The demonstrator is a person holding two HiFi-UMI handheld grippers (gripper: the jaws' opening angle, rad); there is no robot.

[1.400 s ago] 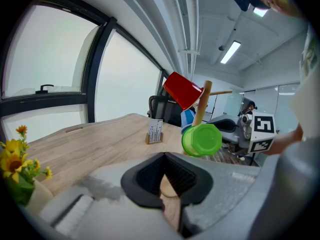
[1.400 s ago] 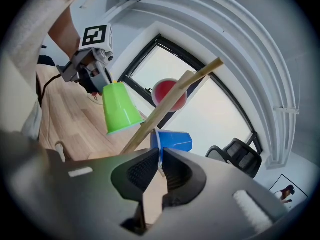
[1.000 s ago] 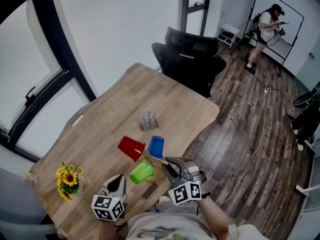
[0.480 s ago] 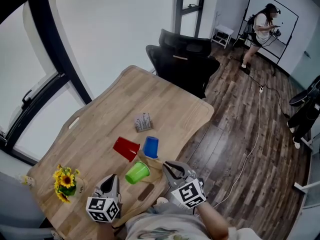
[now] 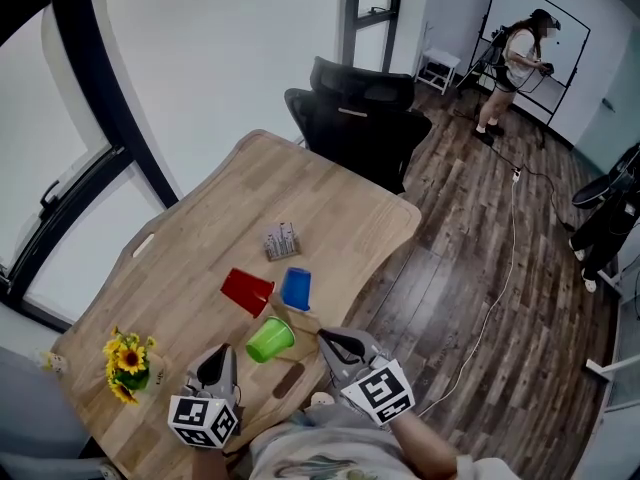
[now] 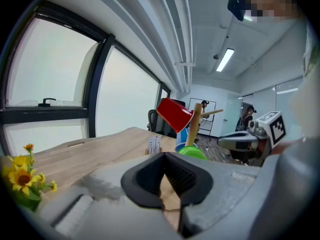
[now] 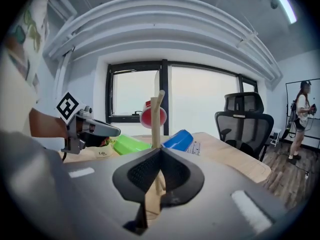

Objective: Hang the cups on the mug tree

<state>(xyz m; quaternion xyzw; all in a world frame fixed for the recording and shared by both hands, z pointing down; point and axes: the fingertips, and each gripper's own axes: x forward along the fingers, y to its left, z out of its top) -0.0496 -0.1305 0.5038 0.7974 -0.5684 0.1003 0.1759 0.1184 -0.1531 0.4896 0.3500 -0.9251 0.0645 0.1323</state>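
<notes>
The wooden mug tree (image 5: 282,315) stands near the table's front edge with three cups hung on its pegs. They are a red cup (image 5: 246,290), a blue cup (image 5: 296,288) and a green cup (image 5: 267,339). My left gripper (image 5: 213,360) hovers left of the green cup, shut and empty. To the right of the tree, my right gripper (image 5: 328,340) is shut with nothing in it. In the left gripper view the red cup (image 6: 174,112) hangs tilted on the post (image 6: 193,129). The right gripper view shows the post (image 7: 157,116) straight ahead, with the green cup (image 7: 131,144) and the blue cup (image 7: 177,140).
A sunflower pot (image 5: 128,361) sits at the table's front left. A small card holder (image 5: 281,240) lies behind the cups. A black office chair (image 5: 355,118) stands at the table's far side. A person (image 5: 515,63) stands far back on the wood floor.
My right gripper's jaws have closed on nothing beside the tree. The three cups hang where they were, and the left gripper has barely moved.
</notes>
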